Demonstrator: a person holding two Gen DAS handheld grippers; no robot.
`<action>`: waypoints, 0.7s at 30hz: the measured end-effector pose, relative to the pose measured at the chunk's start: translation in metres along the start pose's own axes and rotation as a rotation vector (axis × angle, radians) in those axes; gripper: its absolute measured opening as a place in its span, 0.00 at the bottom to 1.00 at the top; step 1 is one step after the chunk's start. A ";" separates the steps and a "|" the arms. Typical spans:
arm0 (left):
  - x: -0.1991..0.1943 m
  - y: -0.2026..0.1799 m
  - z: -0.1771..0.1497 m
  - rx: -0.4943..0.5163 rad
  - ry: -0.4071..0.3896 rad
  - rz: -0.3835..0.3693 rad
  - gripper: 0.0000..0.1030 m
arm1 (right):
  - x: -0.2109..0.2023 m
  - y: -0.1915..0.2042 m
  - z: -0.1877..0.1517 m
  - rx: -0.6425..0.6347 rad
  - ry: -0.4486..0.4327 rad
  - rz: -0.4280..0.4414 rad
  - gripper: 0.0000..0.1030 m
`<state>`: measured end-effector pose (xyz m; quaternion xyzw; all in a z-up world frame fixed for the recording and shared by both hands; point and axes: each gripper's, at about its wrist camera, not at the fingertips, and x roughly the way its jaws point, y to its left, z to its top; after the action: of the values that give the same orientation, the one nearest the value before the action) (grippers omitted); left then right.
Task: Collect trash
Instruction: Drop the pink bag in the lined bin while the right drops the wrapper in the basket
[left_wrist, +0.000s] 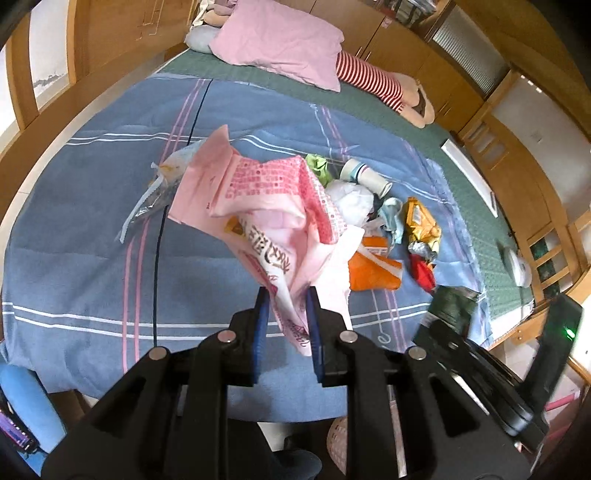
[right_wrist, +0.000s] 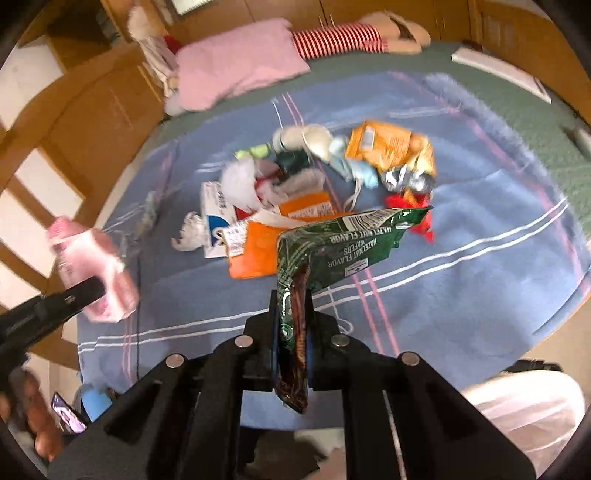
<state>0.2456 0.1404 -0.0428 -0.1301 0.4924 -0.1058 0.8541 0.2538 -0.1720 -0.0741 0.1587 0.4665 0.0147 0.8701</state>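
My left gripper (left_wrist: 286, 295) is shut on a pink plastic bag (left_wrist: 258, 199) with red print and holds it up over the blue bedspread (left_wrist: 92, 258). My right gripper (right_wrist: 291, 299) is shut on a green hazelnut wafer wrapper (right_wrist: 343, 243) held above the bed. The trash pile lies behind them: an orange packet (right_wrist: 258, 254), a yellow snack bag (right_wrist: 388, 144), a red wrapper (right_wrist: 410, 206), a paper cup (left_wrist: 365, 175) and white tissue (left_wrist: 351, 199). The pink bag also shows blurred in the right wrist view (right_wrist: 96, 266), at the left.
A pink pillow (left_wrist: 280, 40) and a striped plush toy (left_wrist: 373, 79) lie at the head of the bed. Wooden cupboards (left_wrist: 458, 74) ring the bed. A clear plastic wrapper (left_wrist: 155, 199) lies left of the pink bag. A white bag (right_wrist: 528, 406) sits at the lower right.
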 end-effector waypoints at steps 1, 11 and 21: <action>0.000 0.000 0.000 -0.001 -0.001 -0.012 0.21 | -0.008 0.000 -0.002 -0.007 -0.012 0.005 0.11; 0.005 -0.021 -0.008 0.072 0.052 -0.185 0.21 | -0.105 -0.030 -0.050 -0.159 -0.013 -0.053 0.11; 0.014 -0.090 -0.050 0.346 0.126 -0.378 0.21 | -0.134 -0.071 -0.093 -0.207 0.127 -0.148 0.70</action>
<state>0.2045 0.0452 -0.0484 -0.0651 0.4860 -0.3541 0.7963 0.0932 -0.2383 -0.0343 0.0320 0.5270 0.0087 0.8492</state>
